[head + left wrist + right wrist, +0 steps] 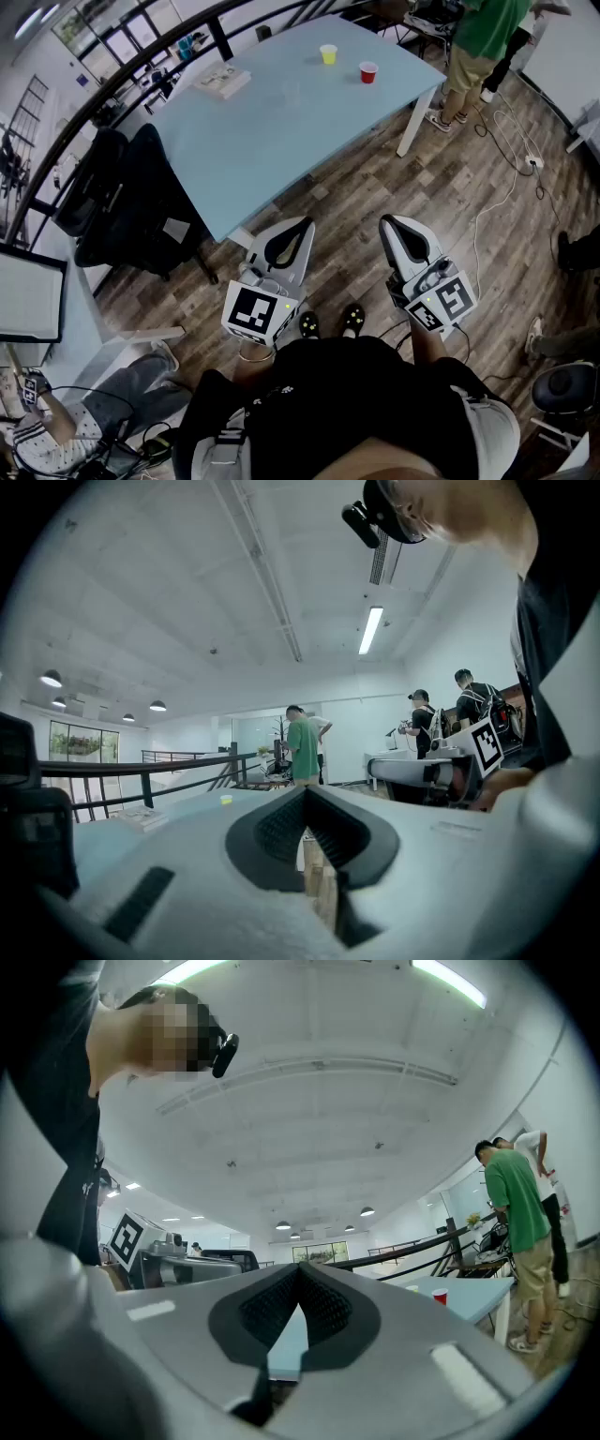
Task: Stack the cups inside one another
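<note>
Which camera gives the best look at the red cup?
Head view: the red cup stands whole on the table. The right gripper view shows the red cup tiny; the left gripper view, not at all.

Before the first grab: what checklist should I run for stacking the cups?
1. Yellow cup and red cup upright on the table: ok.
2. Cups apart, nothing between them: ok.
3. Left gripper empty: ok. Jaws open for a grasp: not ok, they're together.
4. Right gripper: same, empty but shut, not ok.
5. Grippers near the cups: not ok, both are over the floor at the table's near end.
6. Person in green shirt clear of the cups: cannot tell.
</note>
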The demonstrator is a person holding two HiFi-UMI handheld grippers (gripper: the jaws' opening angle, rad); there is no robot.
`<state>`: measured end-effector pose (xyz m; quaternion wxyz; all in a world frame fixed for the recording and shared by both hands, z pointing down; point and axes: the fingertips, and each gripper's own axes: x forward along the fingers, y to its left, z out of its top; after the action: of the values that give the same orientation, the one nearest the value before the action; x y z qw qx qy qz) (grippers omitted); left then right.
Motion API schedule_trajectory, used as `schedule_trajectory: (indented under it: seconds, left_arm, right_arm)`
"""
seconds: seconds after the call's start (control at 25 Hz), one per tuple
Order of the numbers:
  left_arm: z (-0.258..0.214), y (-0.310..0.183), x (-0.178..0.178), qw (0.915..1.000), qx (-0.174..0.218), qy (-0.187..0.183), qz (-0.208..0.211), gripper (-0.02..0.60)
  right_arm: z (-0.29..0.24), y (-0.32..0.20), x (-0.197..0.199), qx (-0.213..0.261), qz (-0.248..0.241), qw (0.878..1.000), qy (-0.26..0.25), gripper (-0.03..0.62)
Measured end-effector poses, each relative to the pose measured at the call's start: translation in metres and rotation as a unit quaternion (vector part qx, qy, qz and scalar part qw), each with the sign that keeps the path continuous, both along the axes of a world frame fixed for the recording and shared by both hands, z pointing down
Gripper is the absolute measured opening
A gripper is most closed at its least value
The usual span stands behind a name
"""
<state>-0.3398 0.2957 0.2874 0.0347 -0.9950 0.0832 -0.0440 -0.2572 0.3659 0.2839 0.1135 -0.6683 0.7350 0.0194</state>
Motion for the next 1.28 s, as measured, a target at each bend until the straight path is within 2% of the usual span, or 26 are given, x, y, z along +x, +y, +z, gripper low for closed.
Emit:
schedule_trajectory:
  seconds: [0.56, 1.28]
  left_arm:
    - [-0.005, 0.010, 0.028, 0.9999, -0.002, 0.010, 0.003, -0.015]
    - [-0.005, 0.052, 0.081, 0.9999, 0.002, 0.003, 0.013, -0.015]
  right_arm:
    - [-0.003, 0.017, 0.024, 0.038, -0.005, 0.998, -0.039, 0.005]
    - [0.008, 0.062, 0.082, 0.032, 0.005, 0.998, -0.045, 0.005]
